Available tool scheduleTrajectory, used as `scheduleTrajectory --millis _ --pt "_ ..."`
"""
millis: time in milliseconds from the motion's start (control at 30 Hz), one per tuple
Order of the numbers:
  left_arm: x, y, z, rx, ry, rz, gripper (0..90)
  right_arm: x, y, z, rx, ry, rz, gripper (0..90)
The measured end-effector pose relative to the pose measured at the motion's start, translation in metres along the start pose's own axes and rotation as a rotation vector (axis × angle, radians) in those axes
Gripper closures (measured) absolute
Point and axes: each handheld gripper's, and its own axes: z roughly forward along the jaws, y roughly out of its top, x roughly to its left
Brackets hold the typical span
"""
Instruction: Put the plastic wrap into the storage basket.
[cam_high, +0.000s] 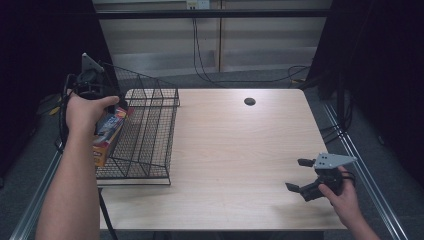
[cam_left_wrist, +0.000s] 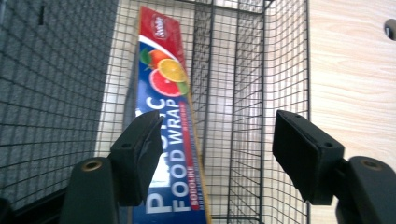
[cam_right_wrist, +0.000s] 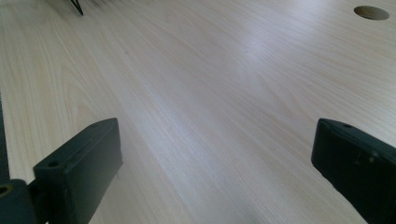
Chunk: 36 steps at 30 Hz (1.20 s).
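A long box of plastic food wrap (cam_high: 107, 134) (cam_left_wrist: 170, 84), blue and red with citrus fruit printed on it, lies slanted in the left compartment of a black wire basket (cam_high: 148, 145) (cam_left_wrist: 245, 70). My left gripper (cam_high: 116, 104) (cam_left_wrist: 217, 123) hangs over that compartment, pointing down into it. Its jaws stand apart with the box below the left one, and neither pad presses on it. My right gripper (cam_high: 295, 174) (cam_right_wrist: 217, 140) rests low over the table's near right part, open, with bare wood between its jaws.
The basket stands on the left end of a light wooden table (cam_high: 235, 150) and has wire dividers. A round cable hole (cam_high: 249, 101) (cam_right_wrist: 371, 12) sits near the table's far edge. Cables trail on the floor behind.
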Motion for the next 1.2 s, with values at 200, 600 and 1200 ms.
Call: scheduleTrajectory --millis 200,600,1200 --pt "-0.01 -0.001 0.0 0.002 -0.014 0.032 30.9 0.001 0.0 0.0 0.003 -0.002 -0.008 1.6" --pt "-0.033 -0.001 0.004 -0.002 -0.07 0.066 22.6 0.001 0.0 0.0 0.0 -0.001 -0.008 1.6" --pt "-0.064 -0.012 0.017 -0.016 -0.15 0.159 16.9 0.002 0.0 0.001 0.003 0.005 -0.015 1.6"
